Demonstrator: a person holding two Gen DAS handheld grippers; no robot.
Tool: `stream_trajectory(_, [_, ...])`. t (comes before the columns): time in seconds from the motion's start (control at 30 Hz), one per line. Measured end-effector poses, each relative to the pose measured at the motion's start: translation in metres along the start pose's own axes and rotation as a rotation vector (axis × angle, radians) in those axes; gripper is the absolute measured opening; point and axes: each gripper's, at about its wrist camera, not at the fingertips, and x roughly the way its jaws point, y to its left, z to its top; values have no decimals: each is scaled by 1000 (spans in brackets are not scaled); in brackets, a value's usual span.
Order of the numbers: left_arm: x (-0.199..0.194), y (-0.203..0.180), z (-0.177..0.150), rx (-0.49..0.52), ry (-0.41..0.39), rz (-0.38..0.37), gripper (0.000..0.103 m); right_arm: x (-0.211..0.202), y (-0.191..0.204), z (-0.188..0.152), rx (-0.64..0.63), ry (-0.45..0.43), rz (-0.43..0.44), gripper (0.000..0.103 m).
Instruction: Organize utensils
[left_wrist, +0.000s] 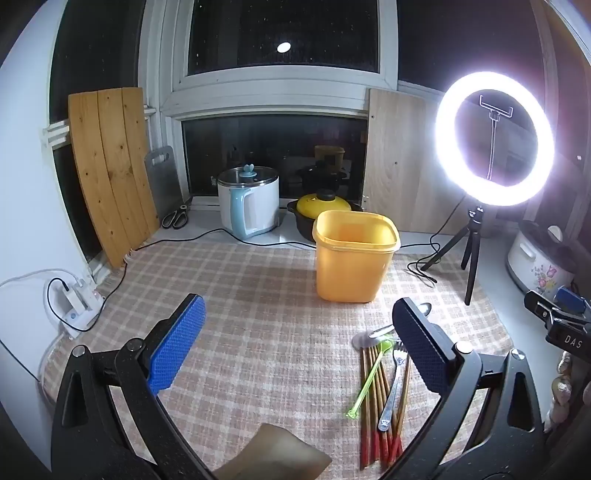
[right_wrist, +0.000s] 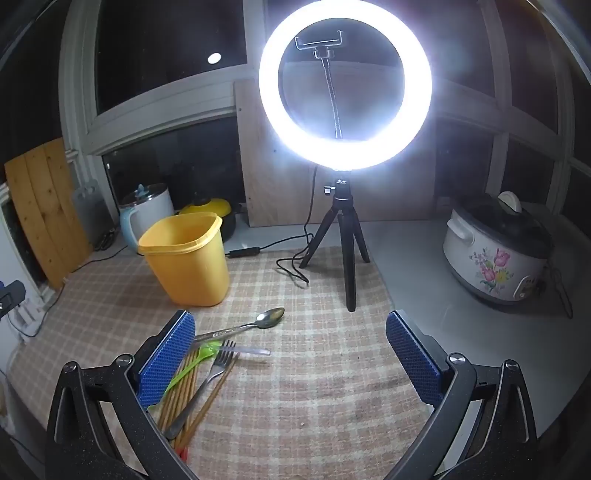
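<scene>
A yellow plastic bin (left_wrist: 355, 254) stands open on the checked cloth; it also shows in the right wrist view (right_wrist: 186, 254). A pile of utensils lies in front of it: wooden chopsticks with red ends (left_wrist: 373, 417), a metal fork (left_wrist: 393, 387), a green plastic spoon (left_wrist: 369, 380) and a metal spoon (right_wrist: 255, 322). My left gripper (left_wrist: 297, 350) is open and empty above the cloth, left of the pile. My right gripper (right_wrist: 290, 354) is open and empty, with the pile by its left finger (right_wrist: 166, 362). The chopsticks (right_wrist: 184, 391) and fork (right_wrist: 207, 380) show there too.
A lit ring light on a black tripod (right_wrist: 345, 236) stands behind the pile, its cable (right_wrist: 291, 258) trailing on the cloth. A floral rice cooker (right_wrist: 495, 254) is at right. A white kettle (left_wrist: 249, 205), yellow-lidded pot (left_wrist: 321, 208), wooden boards (left_wrist: 110, 166) and power strip (left_wrist: 74, 306) sit at back and left.
</scene>
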Motion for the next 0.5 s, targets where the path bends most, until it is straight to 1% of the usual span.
stream_trajectory(0.17, [-6, 0, -2, 3, -13, 6, 103, 3, 0, 2, -1, -2, 3, 102])
stream_trajectory(0.23, [-10, 1, -3, 2, -18, 10, 103, -3, 2, -3, 2, -7, 1, 102])
stream_trajectory(0.27, [-3, -3, -8, -2, 10, 1, 103, -3, 3, -3, 3, -9, 0, 102])
stream_trajectory(0.4, [-3, -2, -7, -3, 14, 1, 103, -9, 3, -10, 5, -16, -6, 102])
stream_trajectory(0.47, [-5, -1, -8, -2, 14, -2, 103, -9, -3, -11, 10, -16, 6, 102])
stream_trajectory(0.5, [-11, -5, -8, 3, 10, 1, 103, -9, -3, -11, 12, -16, 7, 102])
